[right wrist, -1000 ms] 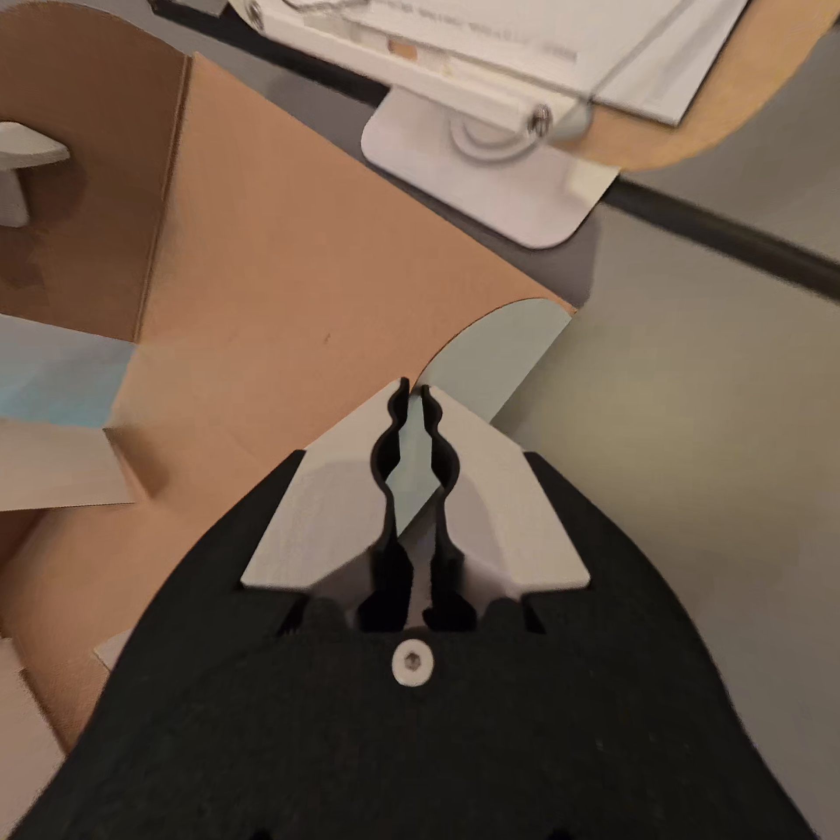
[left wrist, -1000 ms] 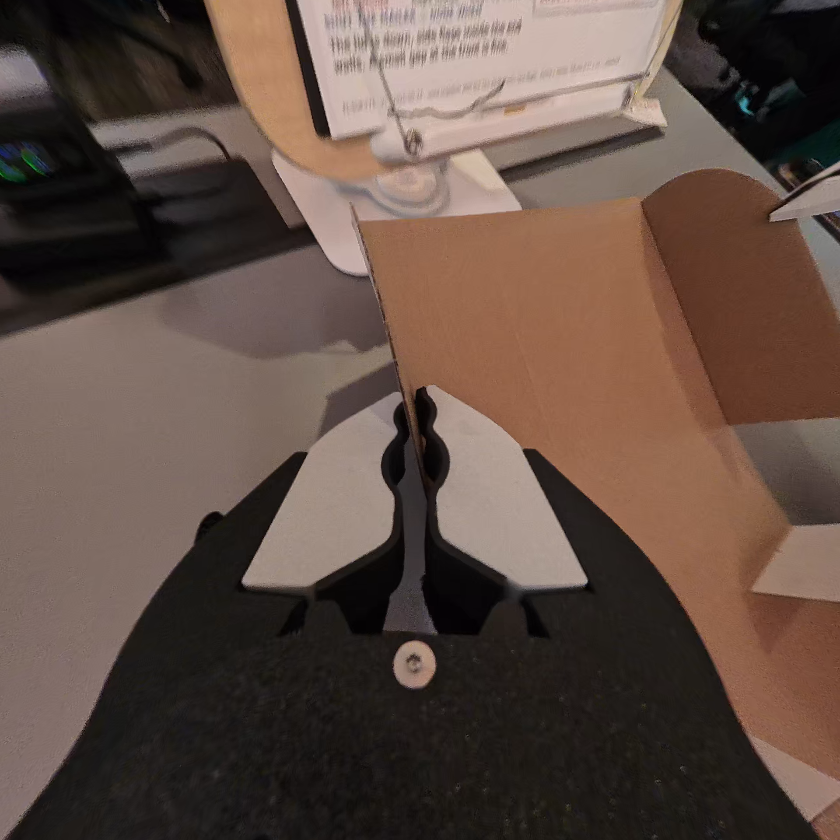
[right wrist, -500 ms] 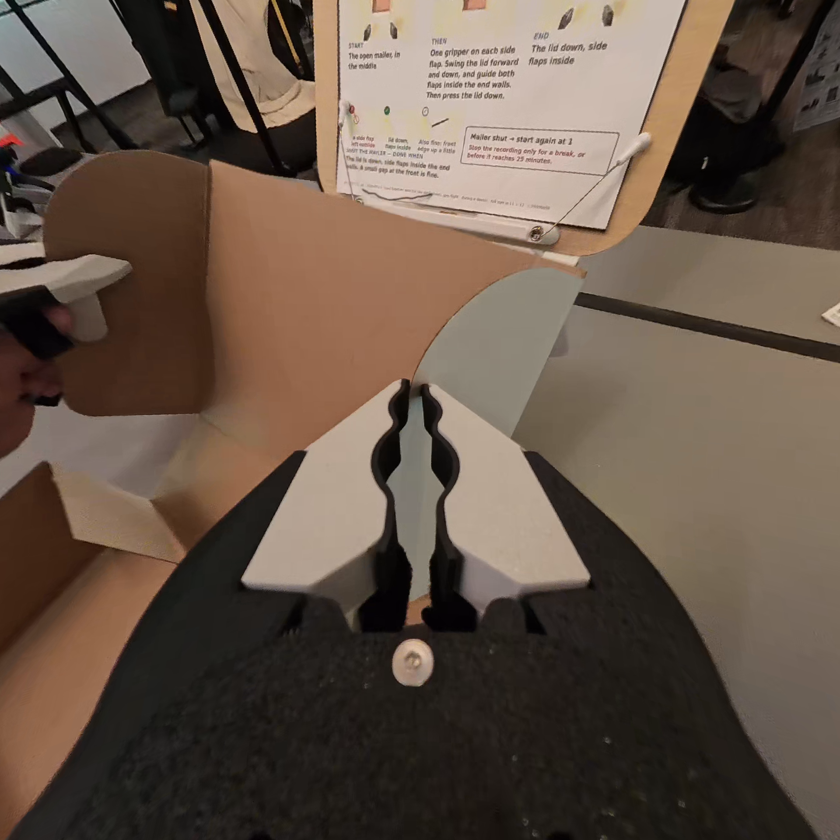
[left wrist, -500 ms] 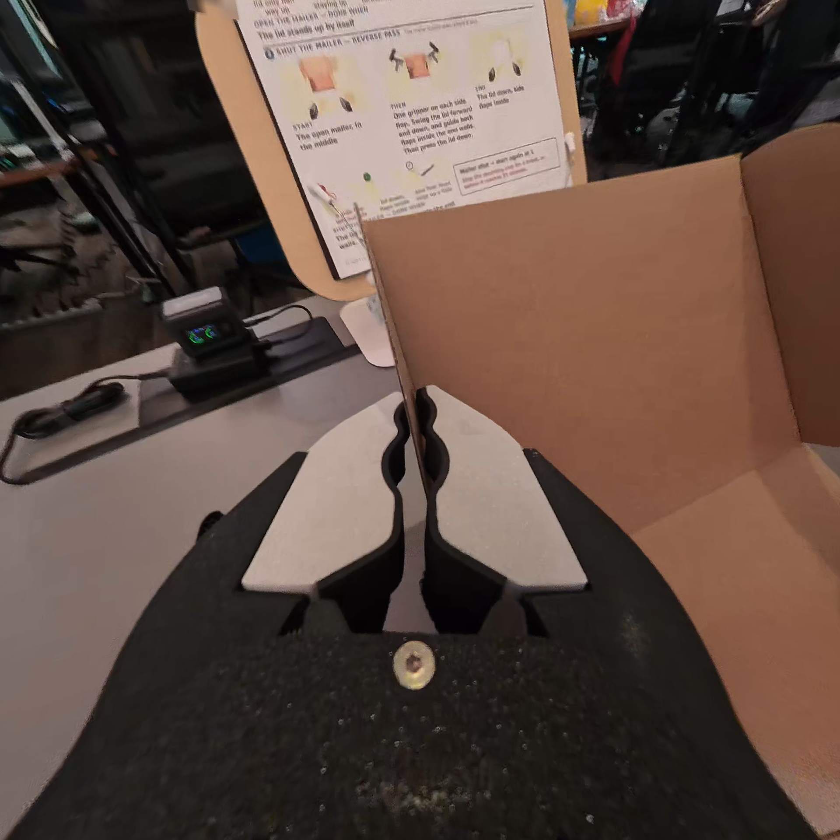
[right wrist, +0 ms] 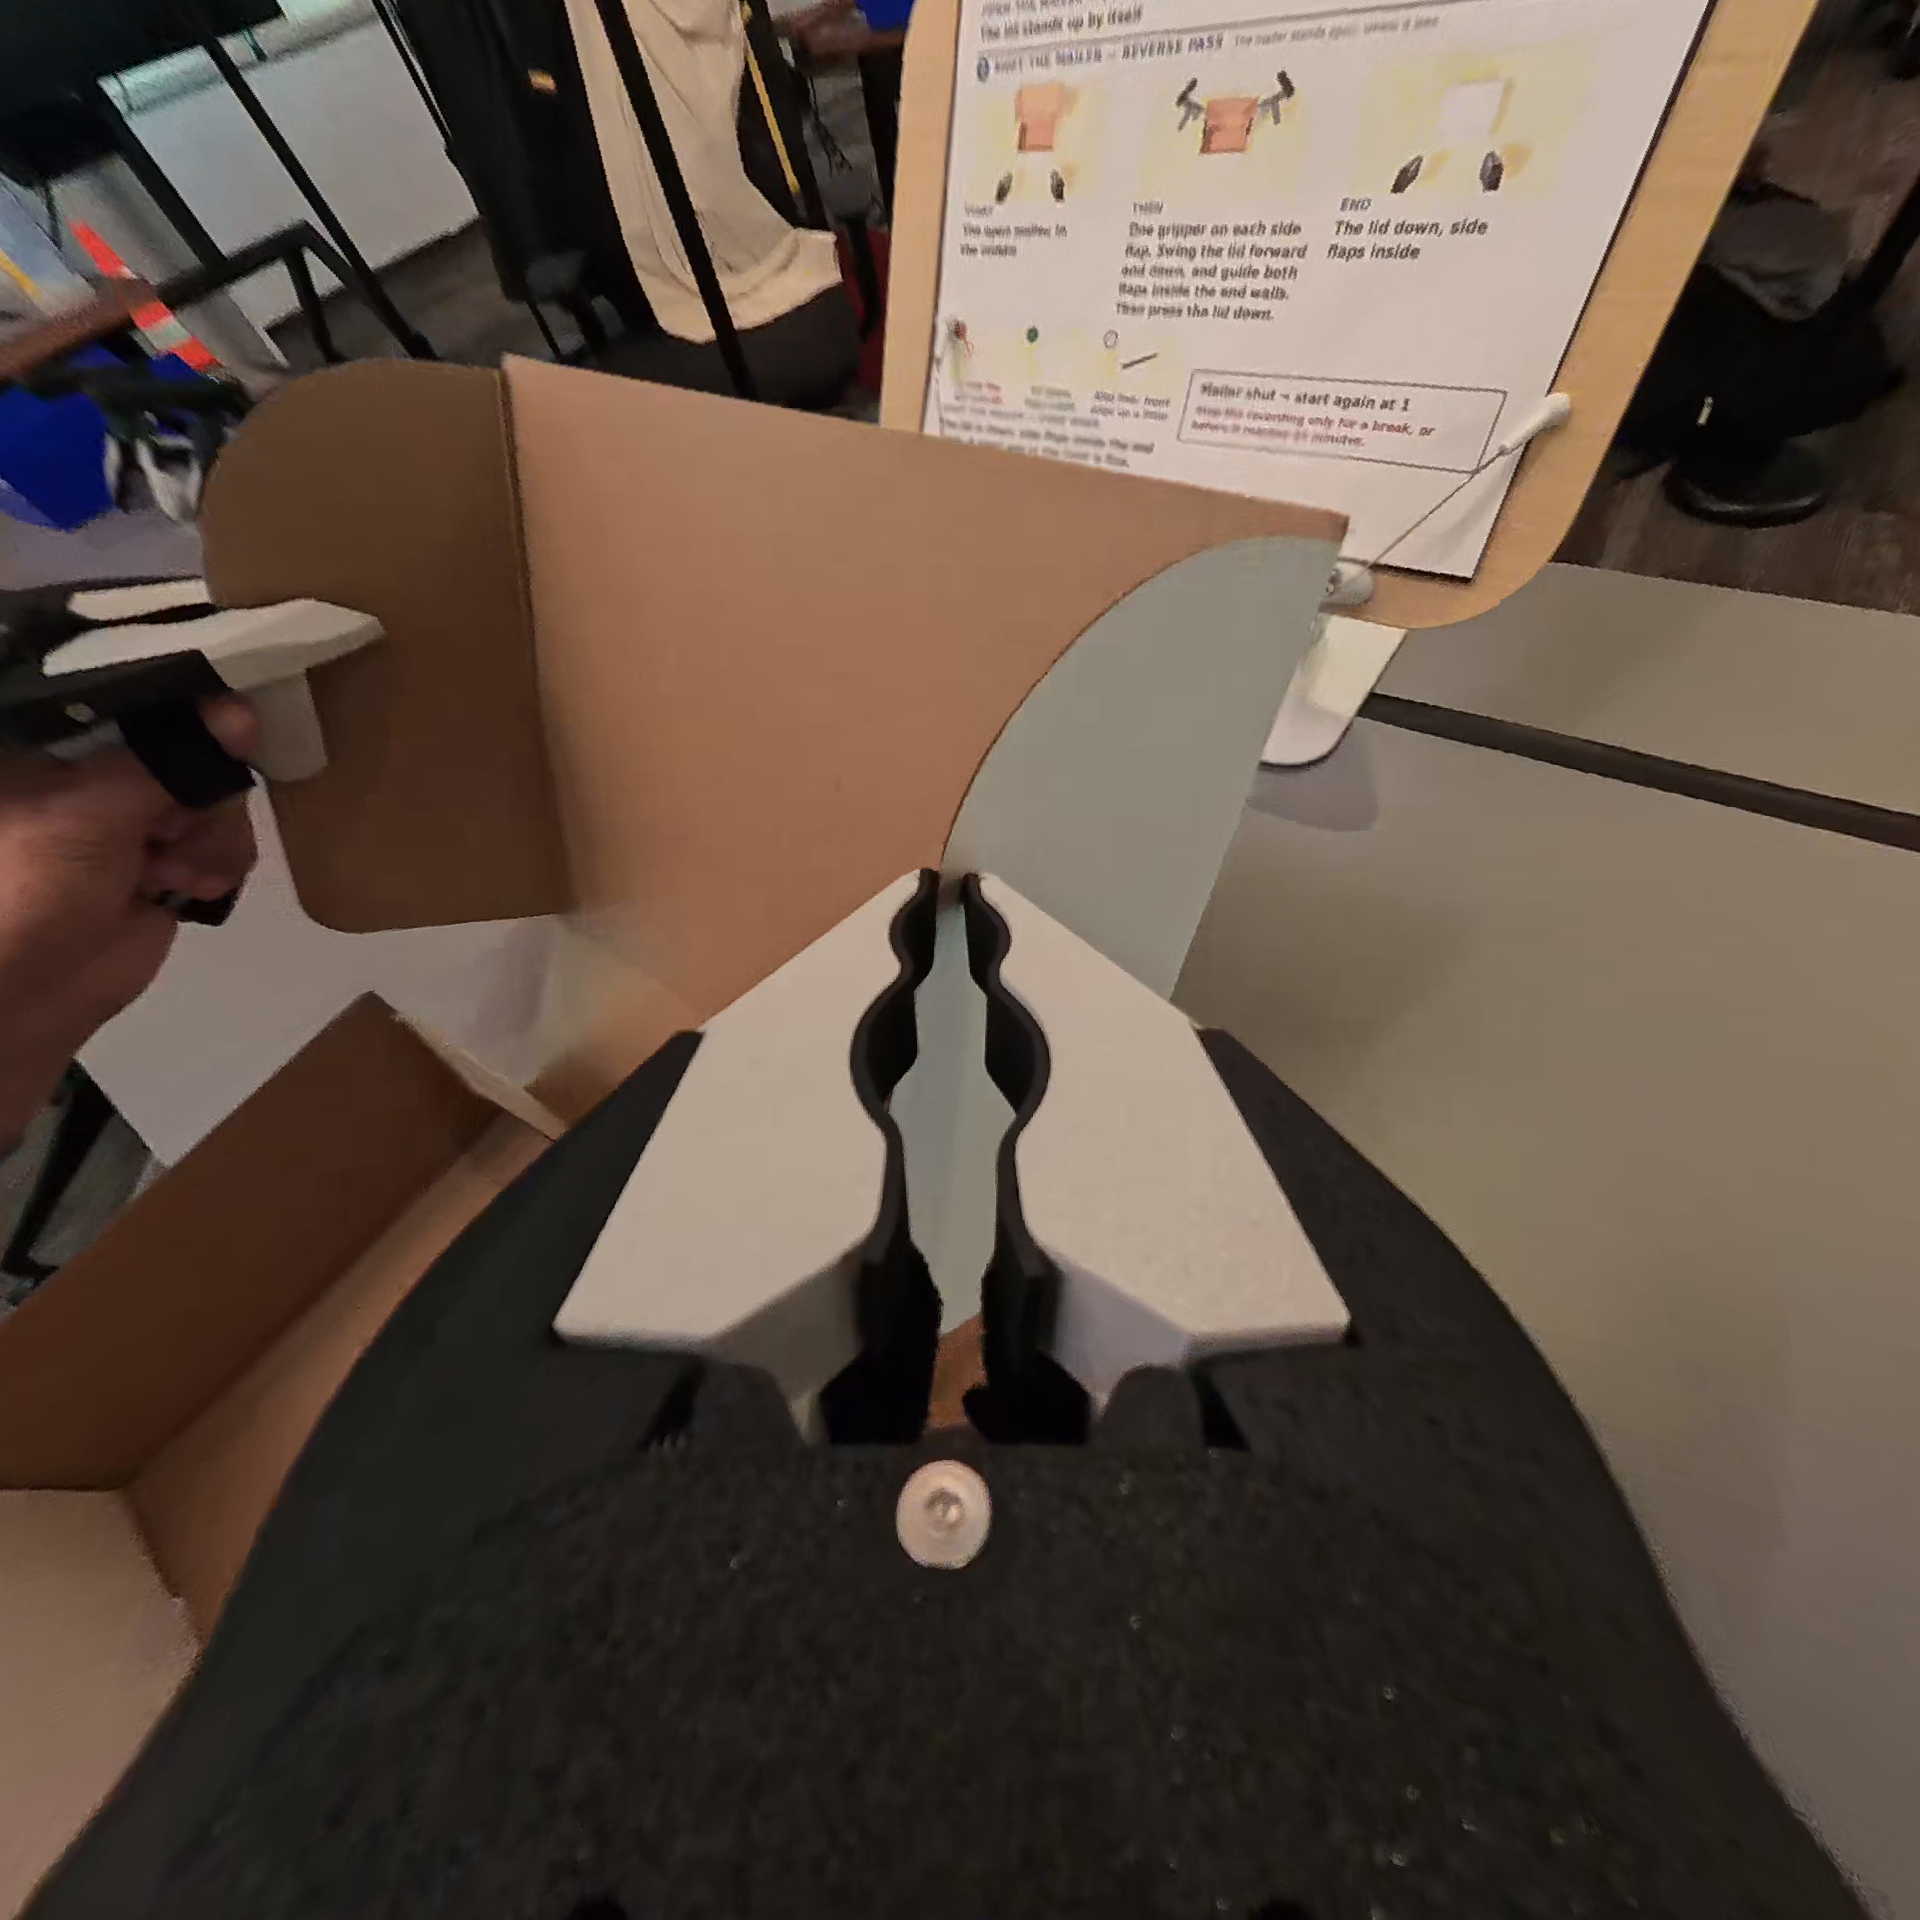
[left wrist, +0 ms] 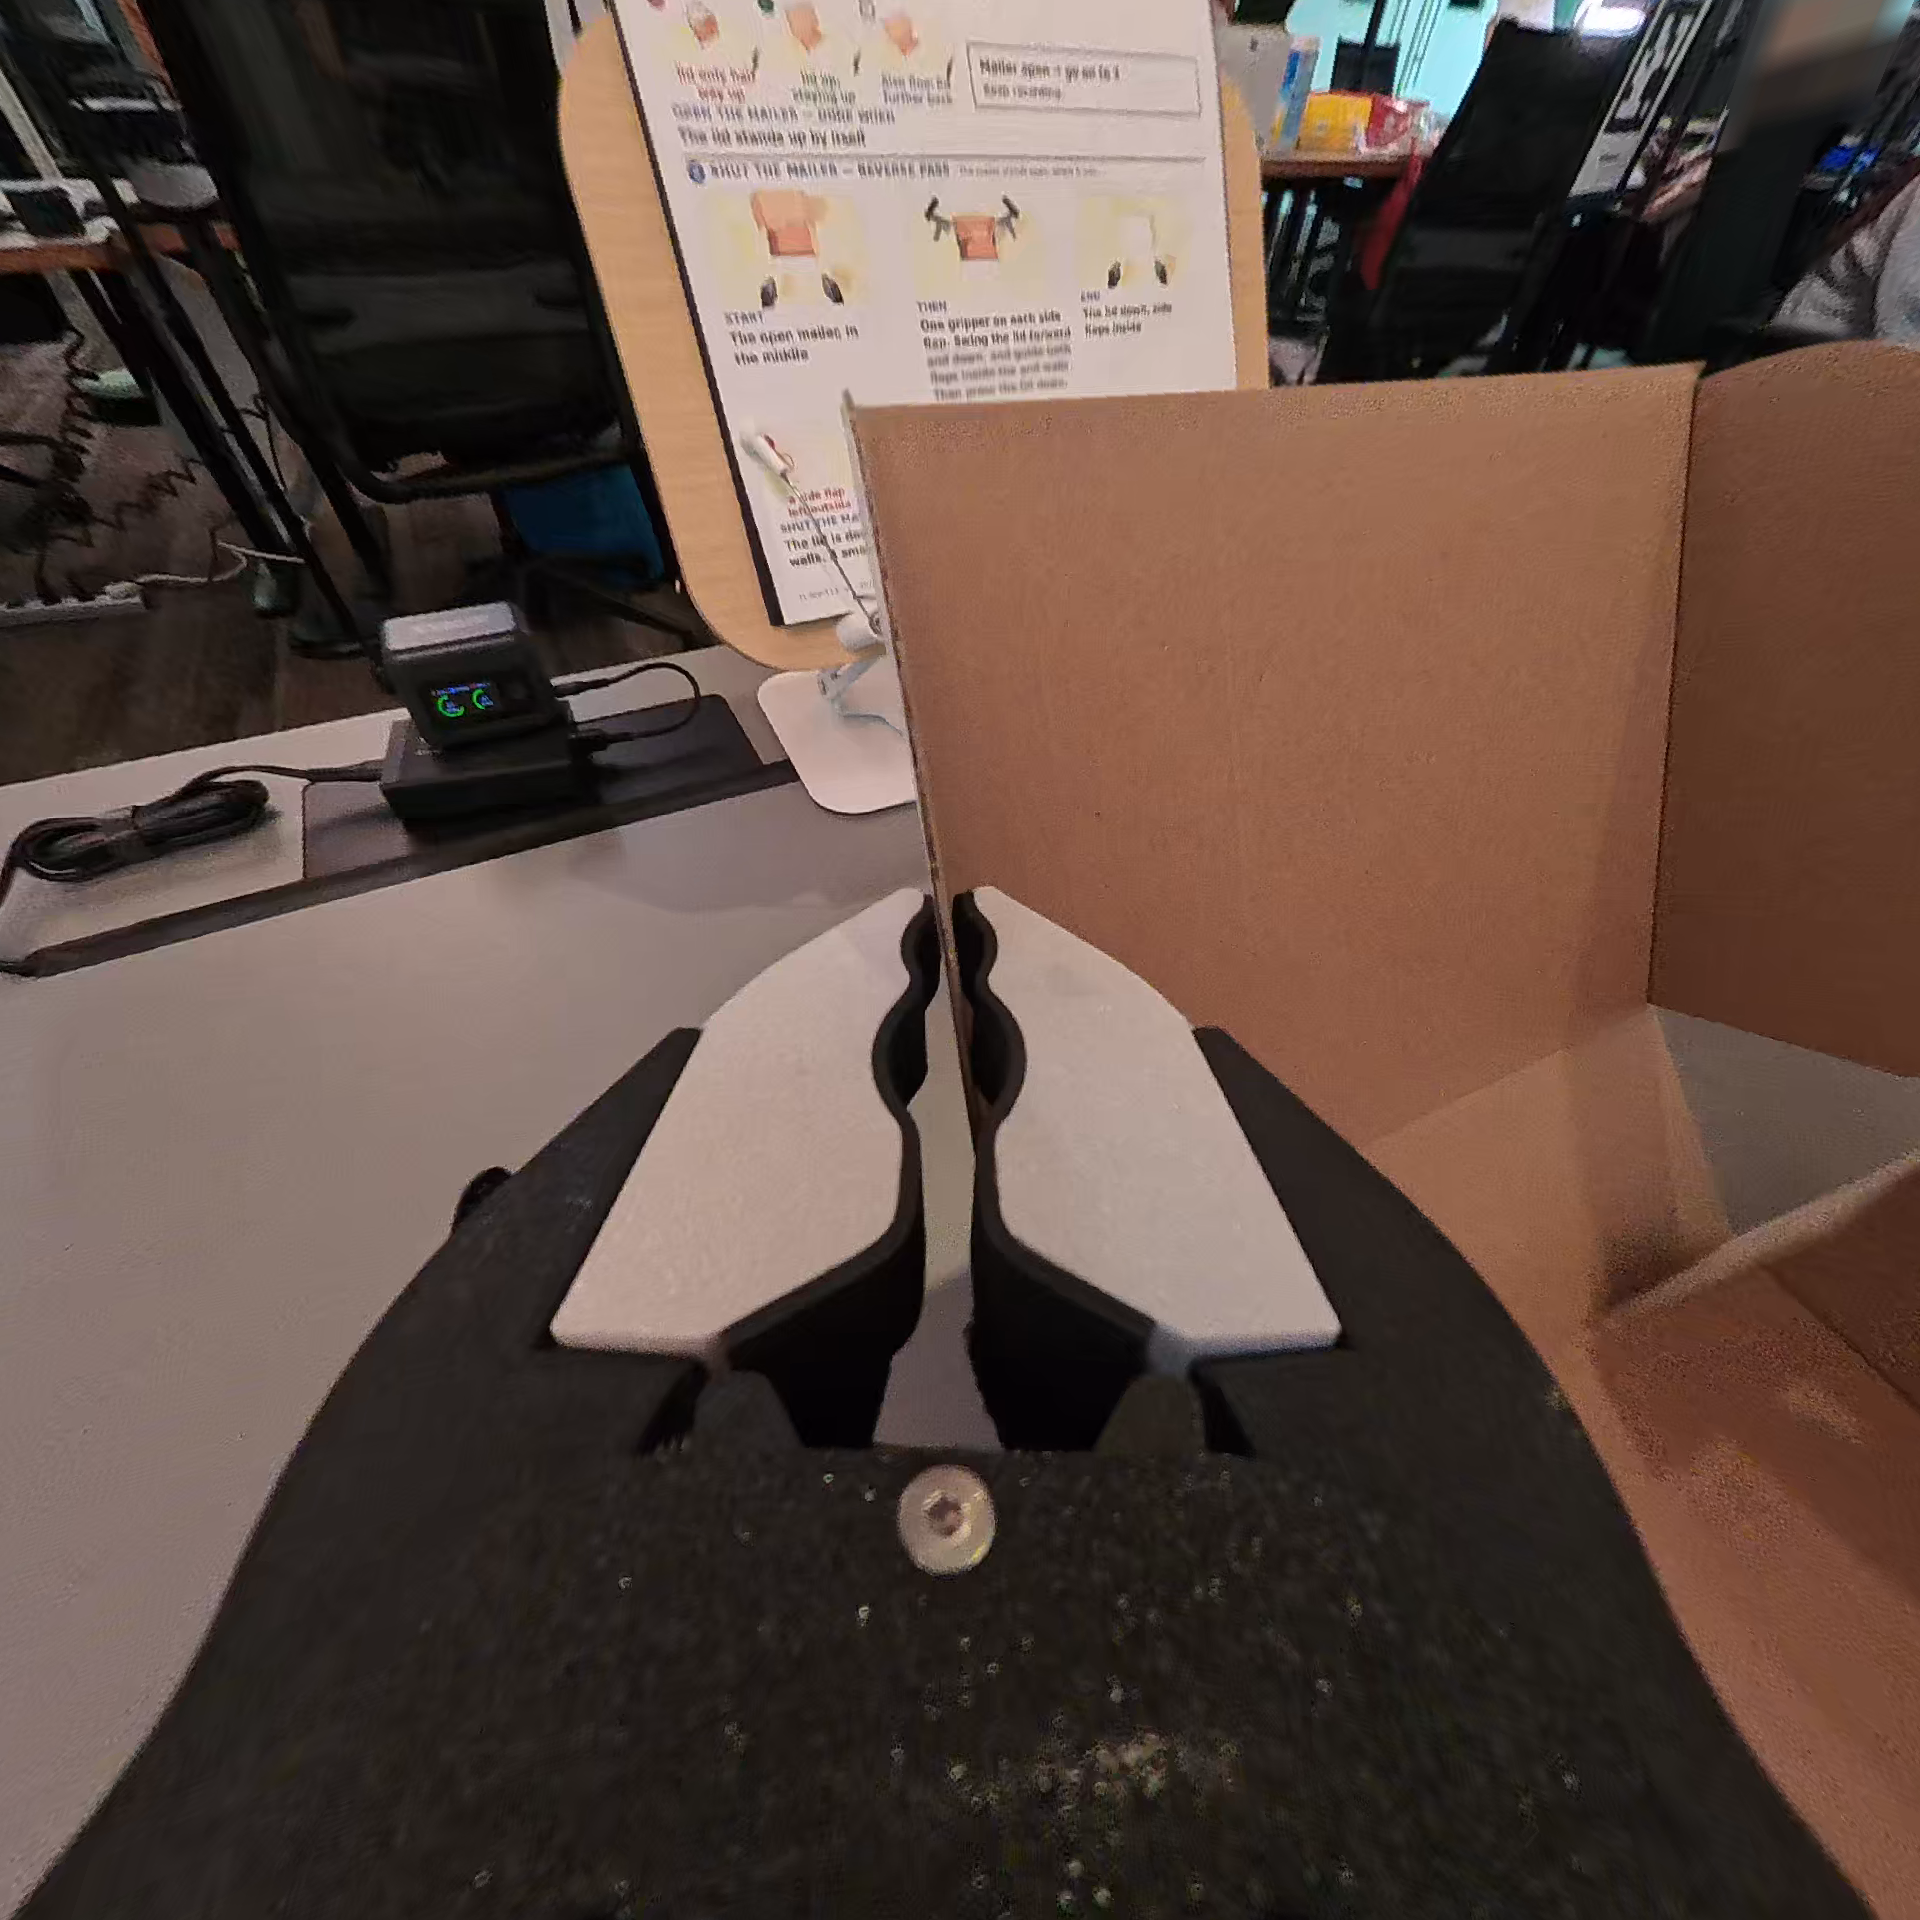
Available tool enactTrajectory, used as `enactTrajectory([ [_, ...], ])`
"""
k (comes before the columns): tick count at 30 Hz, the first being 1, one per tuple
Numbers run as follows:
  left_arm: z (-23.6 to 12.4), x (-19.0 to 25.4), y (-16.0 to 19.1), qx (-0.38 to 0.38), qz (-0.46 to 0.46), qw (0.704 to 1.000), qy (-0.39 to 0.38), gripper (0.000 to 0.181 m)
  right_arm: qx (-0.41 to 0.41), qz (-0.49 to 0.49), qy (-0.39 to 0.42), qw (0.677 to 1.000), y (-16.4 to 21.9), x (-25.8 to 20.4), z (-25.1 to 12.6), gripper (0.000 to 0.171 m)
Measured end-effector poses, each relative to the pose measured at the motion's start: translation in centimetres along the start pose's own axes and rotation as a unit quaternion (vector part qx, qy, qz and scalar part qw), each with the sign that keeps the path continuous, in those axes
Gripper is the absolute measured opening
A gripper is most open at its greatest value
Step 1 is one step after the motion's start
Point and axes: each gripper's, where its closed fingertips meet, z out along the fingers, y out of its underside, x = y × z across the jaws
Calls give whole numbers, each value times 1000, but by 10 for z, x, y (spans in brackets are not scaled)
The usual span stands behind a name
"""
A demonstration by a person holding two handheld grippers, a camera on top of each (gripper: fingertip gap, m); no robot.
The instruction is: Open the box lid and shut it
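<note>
A brown cardboard mailer box (left wrist: 1766, 1455) lies open on the grey table, its lid (left wrist: 1299, 727) standing about upright. My left gripper (left wrist: 948, 904) is shut on the lid's left side flap, seen edge-on between the fingers. My right gripper (right wrist: 945, 883) is shut on the right side flap (right wrist: 1122, 748), whose outer face is pale grey. In the right wrist view the lid's inner face (right wrist: 779, 644) spans the middle. The left side flap (right wrist: 416, 675) is folded forward with the left gripper (right wrist: 312, 644) and a hand (right wrist: 104, 883) on it. The box base (right wrist: 208, 1299) lies below.
An instruction board on a white stand (left wrist: 935, 260) rises just behind the lid and also shows in the right wrist view (right wrist: 1299, 260). A black charger with a lit display (left wrist: 462, 707) and cables (left wrist: 135, 821) sit at the far left. Grey tabletop (right wrist: 1610, 1039) lies to the right.
The lid has swung up from leaning back to about upright. Both grippers rose and tilted level with it, still shut on the side flaps.
</note>
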Motion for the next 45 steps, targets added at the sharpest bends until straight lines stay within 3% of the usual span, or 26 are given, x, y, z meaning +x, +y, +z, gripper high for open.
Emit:
enactTrajectory([
  [10,-19,21,-18,-4,34,999,-4,2,3,-79,42,996,-5,-13,-19,5],
  [15,13,17,-25,-9,50,998,-22,2,-20,-118,86,989,-17,8,13,4],
  [21,50,-13,-52,31,51,996,-60,2,-18,-147,112,983,-59,33,49,4],
  [27,57,-34,-27,34,41,997,-60,5,8,-140,117,983,-47,57,60,4],
  [28,54,-35,-24,38,29,998,-52,7,8,-128,105,986,-41,58,59,8],
  [30,40,-35,-24,52,-3,998,-25,19,8,-92,59,994,-30,50,51,38],
  [34,-19,-29,-14,50,-45,997,32,68,52,-68,-90,992,10,5,-1,70],
  [38,-71,-39,23,42,-79,995,45,60,69,-68,-207,973,94,-31,-81,102],
  [42,-58,-71,54,-27,-157,985,61,66,40,-46,-195,979,173,-33,-134,124],
  [45,-28,-92,56,-54,-225,968,97,71,-1,-64,-166,984,214,-34,-133,127],
])
